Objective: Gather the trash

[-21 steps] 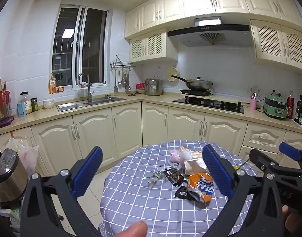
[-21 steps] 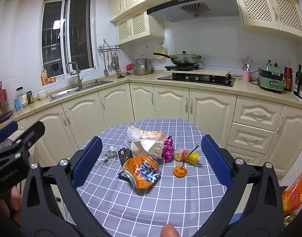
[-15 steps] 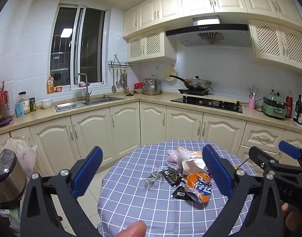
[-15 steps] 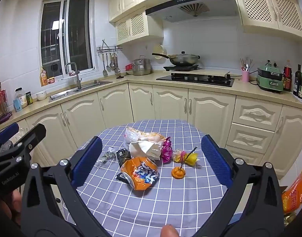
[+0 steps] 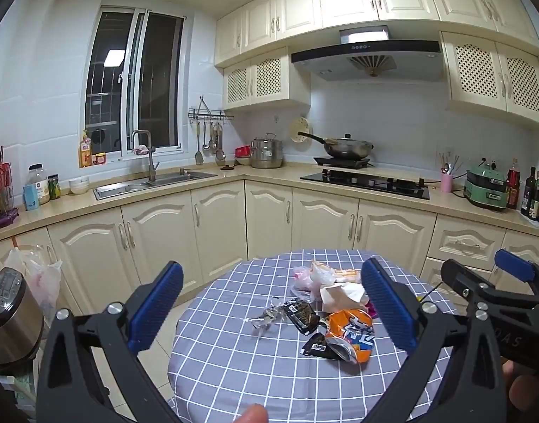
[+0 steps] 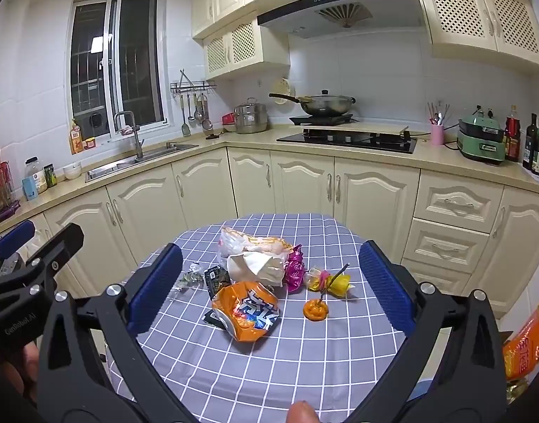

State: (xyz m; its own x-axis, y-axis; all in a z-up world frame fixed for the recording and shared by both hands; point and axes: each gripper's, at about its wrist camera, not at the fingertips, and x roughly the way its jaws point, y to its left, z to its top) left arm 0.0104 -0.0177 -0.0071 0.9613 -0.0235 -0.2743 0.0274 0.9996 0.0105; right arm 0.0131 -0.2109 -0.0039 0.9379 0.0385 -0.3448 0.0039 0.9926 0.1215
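A heap of trash lies mid-table on the blue checked cloth (image 6: 304,359): an orange snack bag (image 6: 246,312) (image 5: 350,335), a black wrapper (image 6: 216,278) (image 5: 301,315), a crumpled foil scrap (image 5: 267,315), white tissue (image 6: 257,268), a clear plastic bag (image 6: 248,243), a magenta wrapper (image 6: 294,269), a yellow wrapper (image 6: 331,280) and an orange peel (image 6: 316,310). My right gripper (image 6: 269,289) hovers open before the heap, nothing between its blue pads. My left gripper (image 5: 271,312) is open too, held back at the table's left; the right gripper's arm shows at that view's right edge.
Cream kitchen cabinets (image 6: 304,183) run behind the table, with a sink (image 5: 149,185) at left and a hob (image 6: 347,139) with a wok behind. A rice cooker (image 5: 8,317) stands low at left. An orange packet (image 6: 526,345) sits low at the right.
Both views have shifted slightly; the trash heap sits a little lower and left in the right wrist view. Both grippers stay wide open.
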